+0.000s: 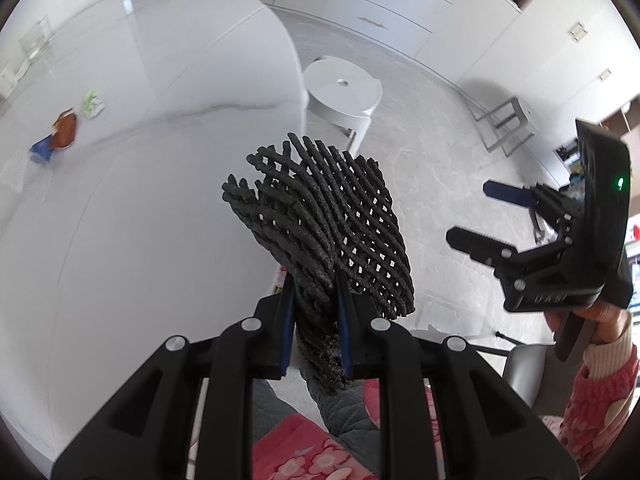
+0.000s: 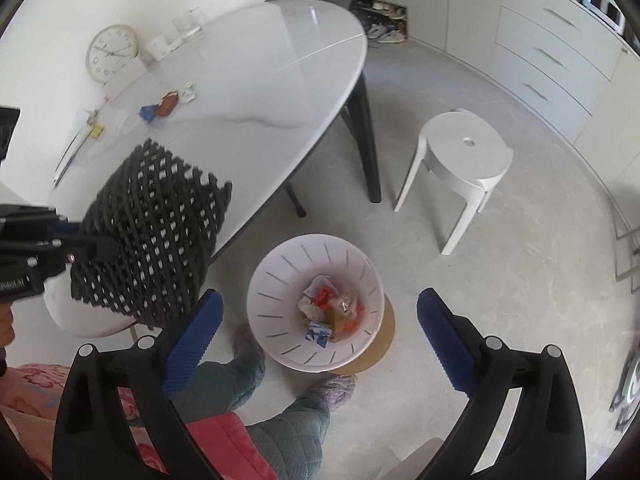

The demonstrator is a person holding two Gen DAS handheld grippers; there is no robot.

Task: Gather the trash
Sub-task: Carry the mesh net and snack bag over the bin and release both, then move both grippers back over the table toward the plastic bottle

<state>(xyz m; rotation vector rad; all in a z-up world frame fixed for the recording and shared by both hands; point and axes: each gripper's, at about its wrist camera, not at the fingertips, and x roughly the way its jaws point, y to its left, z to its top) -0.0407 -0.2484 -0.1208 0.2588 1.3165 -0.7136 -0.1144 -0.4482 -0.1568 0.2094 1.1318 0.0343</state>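
My left gripper is shut on a black foam net sleeve, held in the air beside the white table's edge. The sleeve also shows in the right wrist view, with the left gripper at its side. My right gripper is open and empty, above a white trash bin on the floor that holds several wrappers. The right gripper shows open in the left wrist view. More wrappers, orange and blue and a green-white one, lie on the table.
A white plastic stool stands on the floor to the right of the table. A clock, cups and papers sit at the table's far side. Drawers line the back wall. The person's legs and slippers are below the bin.
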